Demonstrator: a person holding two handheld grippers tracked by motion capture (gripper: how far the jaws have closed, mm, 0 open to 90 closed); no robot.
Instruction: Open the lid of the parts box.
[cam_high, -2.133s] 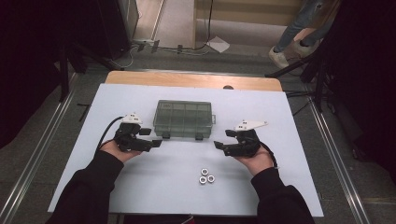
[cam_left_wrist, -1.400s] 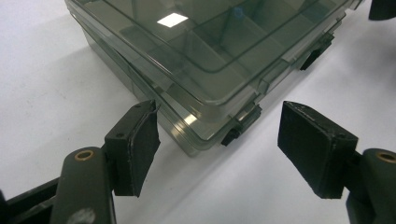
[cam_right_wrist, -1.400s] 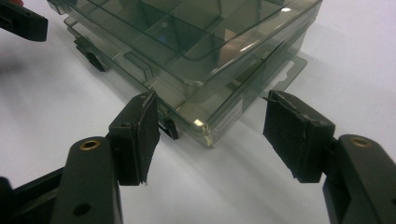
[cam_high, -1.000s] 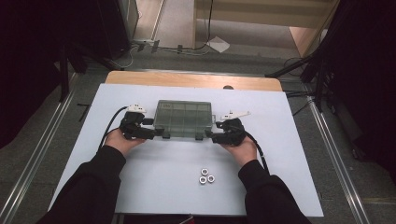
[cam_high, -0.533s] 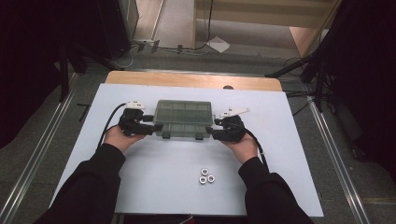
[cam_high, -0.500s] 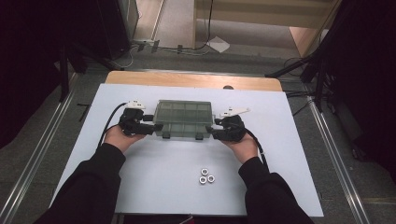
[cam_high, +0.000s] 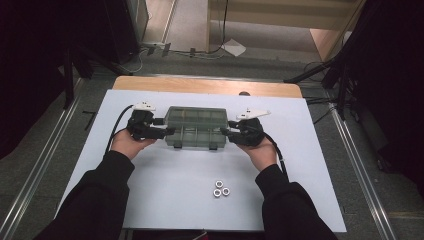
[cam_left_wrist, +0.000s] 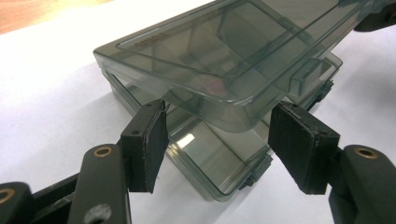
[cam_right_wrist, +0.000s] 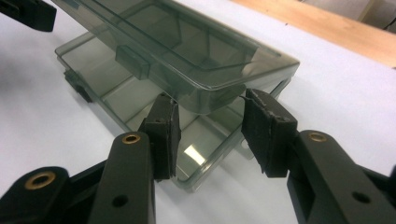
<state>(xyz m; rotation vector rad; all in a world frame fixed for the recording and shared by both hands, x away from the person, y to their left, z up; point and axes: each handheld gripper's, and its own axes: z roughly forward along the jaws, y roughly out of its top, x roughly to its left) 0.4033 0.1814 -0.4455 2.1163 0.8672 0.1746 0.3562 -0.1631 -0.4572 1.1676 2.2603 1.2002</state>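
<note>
Three loose metal nuts (cam_high: 220, 188) lay on the white desk (cam_high: 165, 200) nearest the person, well apart from the work, seemingly awaiting the compartments. Beyond them the left gripper (cam_high: 162, 132) and right gripper (cam_high: 231, 134) met the ends of the smoky plastic organizer box (cam_high: 195, 127) at mid-desk, one at each side, probably to raise it evenly. Each gripper's jaws straddled a corner of the half-lifted lid (cam_left_wrist: 224, 51); the right's had just been closing, and neither's pads visibly clamped it.
</note>
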